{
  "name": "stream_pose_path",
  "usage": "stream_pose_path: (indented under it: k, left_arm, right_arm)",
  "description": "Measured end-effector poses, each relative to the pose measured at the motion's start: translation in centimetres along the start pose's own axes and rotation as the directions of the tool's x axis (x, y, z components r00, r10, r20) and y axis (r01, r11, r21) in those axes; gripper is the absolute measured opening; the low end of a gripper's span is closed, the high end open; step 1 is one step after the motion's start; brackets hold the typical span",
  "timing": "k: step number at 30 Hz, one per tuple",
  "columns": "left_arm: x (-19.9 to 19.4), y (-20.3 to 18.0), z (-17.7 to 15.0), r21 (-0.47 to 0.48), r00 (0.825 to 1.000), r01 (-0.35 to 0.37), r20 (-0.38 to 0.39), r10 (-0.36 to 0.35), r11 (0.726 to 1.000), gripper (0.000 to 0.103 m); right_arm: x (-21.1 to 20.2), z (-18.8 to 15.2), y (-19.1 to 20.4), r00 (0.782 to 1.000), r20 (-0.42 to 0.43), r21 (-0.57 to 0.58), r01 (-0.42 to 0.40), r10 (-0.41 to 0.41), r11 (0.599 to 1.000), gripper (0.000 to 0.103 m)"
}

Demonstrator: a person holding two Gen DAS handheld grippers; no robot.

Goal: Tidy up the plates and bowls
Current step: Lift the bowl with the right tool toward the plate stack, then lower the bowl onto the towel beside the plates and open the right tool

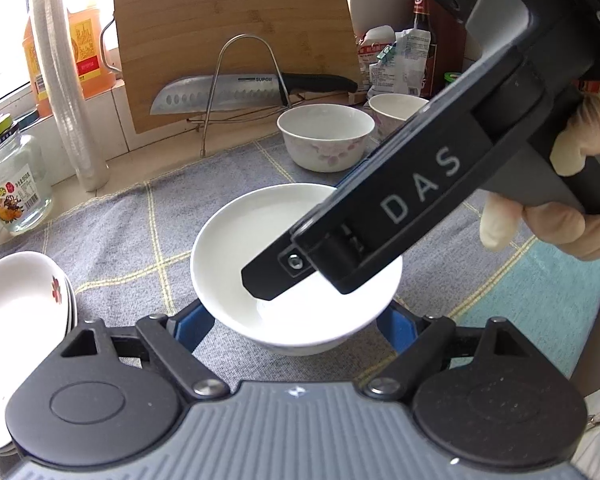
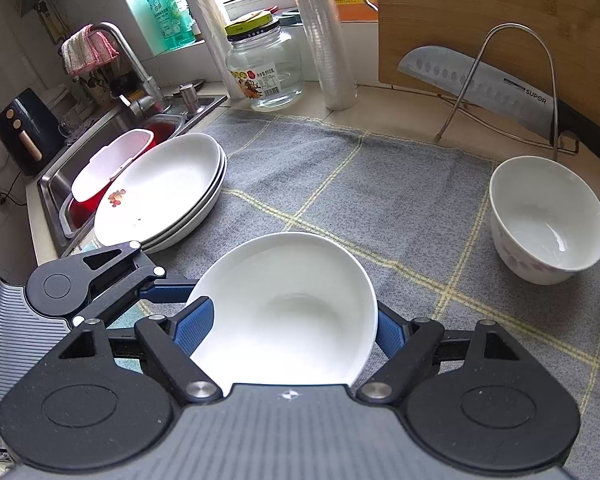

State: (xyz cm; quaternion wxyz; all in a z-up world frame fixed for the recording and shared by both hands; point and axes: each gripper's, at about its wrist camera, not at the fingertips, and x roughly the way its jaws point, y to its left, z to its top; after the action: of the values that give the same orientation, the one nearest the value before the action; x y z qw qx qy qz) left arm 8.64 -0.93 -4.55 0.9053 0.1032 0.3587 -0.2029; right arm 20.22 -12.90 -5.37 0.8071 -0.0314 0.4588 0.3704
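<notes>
A plain white bowl sits on the grey checked cloth between both grippers. My left gripper stands open, its blue fingers on either side of the bowl's near wall. My right gripper holds the same bowl: one blue finger lies inside against the rim, the other outside. From the left wrist view the right gripper dips into the bowl. A stack of white plates with a flower print lies at the cloth's left edge. A flowered bowl stands behind.
A second flowered bowl stands at the back right. A knife on a wire rack leans by a bamboo cutting board. A glass jar, stacked plastic cups and bottles line the wall. The sink is at left.
</notes>
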Motion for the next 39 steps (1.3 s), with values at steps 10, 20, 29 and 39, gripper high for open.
stream_pose_path:
  k: [10, 20, 29, 39]
  left_arm:
    - [0.1, 0.8, -1.1, -0.017, 1.000, 0.010, -0.020, -0.010, 1.000, 0.087]
    - [0.6, 1.0, -1.7, -0.036, 0.999, 0.015, -0.029, -0.016, 0.999, 0.087]
    - [0.4, 1.1, -1.9, -0.053, 1.000, 0.017, -0.007, -0.017, 0.998, 0.100]
    - [-1.5, 0.8, -2.2, -0.044, 1.000, -0.006, -0.001, 0.006, 0.999, 0.100]
  right_arm:
    - [1.2, 0.2, 0.4, 1.000, -0.022, 0.005, -0.008, 0.008, 1.000, 0.087]
    - [1.8, 0.1, 0.5, 0.999, -0.036, -0.002, -0.006, 0.005, 1.000, 0.087]
    - [1.5, -0.1, 0.4, 1.000, -0.019, -0.001, -0.014, 0.014, 1.000, 0.103]
    - [-0.9, -0.8, 0.2, 0.997, 0.052, -0.012, 0.057, -0.056, 0.998, 0.103]
